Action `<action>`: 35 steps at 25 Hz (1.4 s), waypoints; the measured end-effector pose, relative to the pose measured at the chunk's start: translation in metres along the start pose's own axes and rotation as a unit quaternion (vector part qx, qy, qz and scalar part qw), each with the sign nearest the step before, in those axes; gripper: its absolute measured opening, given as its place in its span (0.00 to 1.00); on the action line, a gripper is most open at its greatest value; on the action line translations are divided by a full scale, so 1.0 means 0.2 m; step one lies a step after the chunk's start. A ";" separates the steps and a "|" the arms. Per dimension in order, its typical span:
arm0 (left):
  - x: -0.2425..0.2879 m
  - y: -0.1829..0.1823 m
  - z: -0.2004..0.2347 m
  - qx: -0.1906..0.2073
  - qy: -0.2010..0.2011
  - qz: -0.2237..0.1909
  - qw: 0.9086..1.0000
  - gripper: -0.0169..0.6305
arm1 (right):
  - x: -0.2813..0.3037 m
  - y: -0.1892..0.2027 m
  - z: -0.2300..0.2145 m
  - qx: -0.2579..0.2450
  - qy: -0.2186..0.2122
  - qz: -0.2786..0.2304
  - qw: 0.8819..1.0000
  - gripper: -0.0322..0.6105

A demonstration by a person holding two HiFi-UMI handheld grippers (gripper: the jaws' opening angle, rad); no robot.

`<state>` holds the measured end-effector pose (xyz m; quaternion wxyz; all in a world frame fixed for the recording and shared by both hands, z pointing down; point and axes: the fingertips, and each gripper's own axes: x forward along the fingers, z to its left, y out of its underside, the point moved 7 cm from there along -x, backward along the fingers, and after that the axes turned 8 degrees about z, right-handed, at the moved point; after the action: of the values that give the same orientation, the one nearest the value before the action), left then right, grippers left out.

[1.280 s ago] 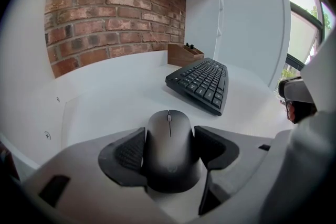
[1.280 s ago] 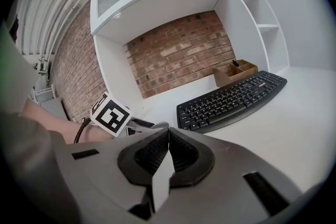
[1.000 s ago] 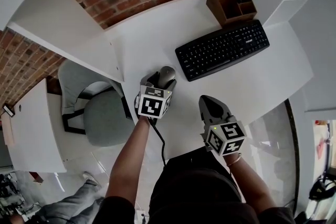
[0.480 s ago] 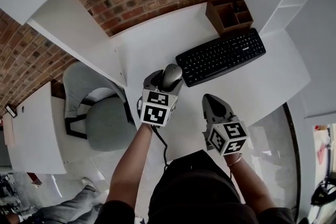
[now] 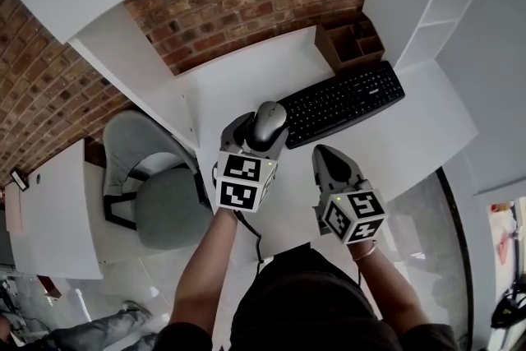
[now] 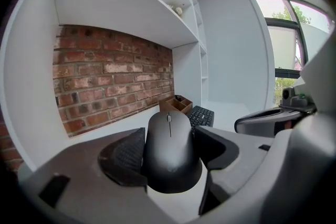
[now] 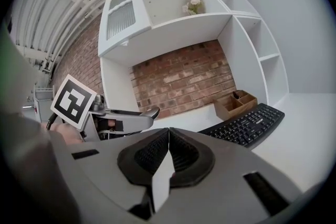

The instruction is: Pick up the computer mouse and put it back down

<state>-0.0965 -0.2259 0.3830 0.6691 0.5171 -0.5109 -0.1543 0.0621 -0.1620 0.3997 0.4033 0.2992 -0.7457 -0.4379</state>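
**A:** Black plastic mouse, where's it at?

**B:** In the left gripper. The jaws are clamped on its flanks, ribbed pads against the sides, wheel end pointing fwd at the brick wall. It looks lifted clear of the desk, just left of the keyboard. Can't say how high.

**A:** Why grip the sides?

**B:** Prob. because the flanks are the narrowest part. The top's domed & smooth, so it'd squirt out. It's held roughly level, so it should land flat on its base.

**A:** Right gripper?

**B:** Jaws pressed together, nothing btwn them. It hovers over the desk's front edge, right of the left one and apart from it. Out of the way, I'd say, since this is a one-gripper job.

**A:** Stage?

**B:** Pick-up half looks done, put-down not yet. Bare desk below and the keyboard near on the right, so lower it straight w/o drifting right.

**A:** Risks?

**B:** The slick shell could slip if the grip eases early. Let go only once the base is on the desk.
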 end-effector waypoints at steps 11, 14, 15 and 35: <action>-0.20 -0.13 -0.04 0.002 -0.021 -0.052 0.998 0.49 | -0.07 -0.20 0.08 -0.043 -0.016 -0.052 0.998 0.06; -0.24 -0.16 -0.06 0.009 -0.022 -0.064 0.998 0.49 | -0.09 -0.22 0.08 -0.044 -0.015 -0.060 0.997 0.06; -0.26 -0.18 -0.07 0.012 -0.022 -0.067 0.997 0.49 | -0.09 -0.23 0.08 -0.044 -0.013 -0.062 0.997 0.06; -0.08 0.11 -0.14 -0.018 -0.002 0.010 1.000 0.49 | -0.13 -0.09 -0.02 -0.024 0.020 -0.029 0.999 0.06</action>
<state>-0.0875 -0.1902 0.3941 0.6793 0.4990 -0.5145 -0.1576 0.0800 -0.1503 0.3750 0.4129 0.3195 -0.7176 -0.4609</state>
